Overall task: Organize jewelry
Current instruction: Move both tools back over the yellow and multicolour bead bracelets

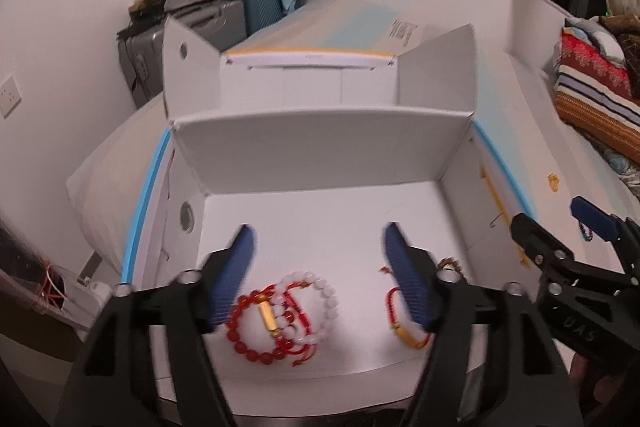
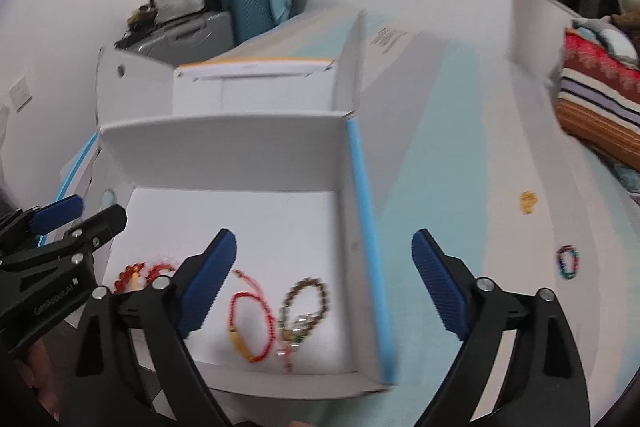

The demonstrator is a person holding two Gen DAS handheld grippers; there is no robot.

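White cardboard makes up the open box (image 1: 320, 211), whose floor holds most of the jewelry while its flaps stand up at the far side. The left gripper (image 1: 318, 277) hangs over the near part of the box with its blue pads spread apart and nothing between them; under it lie a red bead bracelet (image 1: 244, 331), a white bead bracelet (image 1: 320, 303) overlapping it, and a gold tube charm (image 1: 269, 319) on red cord where the two meet. Just beside the left gripper's right pad lies a red cord bracelet (image 1: 404, 323) with a gold piece. The right gripper (image 2: 324, 283) is also spread wide and empty, straddling the blue-edged right wall of the box, one pad over the floor and the other outside it. In its view the red cord bracelet (image 2: 250, 327) lies next to a brown bead bracelet (image 2: 306, 303), the two nearly touching, close to the near edge of the box. Outside the box, on the pale blue and white surface (image 2: 440, 187) to the right, a small gold ornament (image 2: 528, 203) and a multicoloured bead bracelet (image 2: 568, 261) lie well apart from the rest. A folded striped blanket (image 2: 596, 107) sits at the far right
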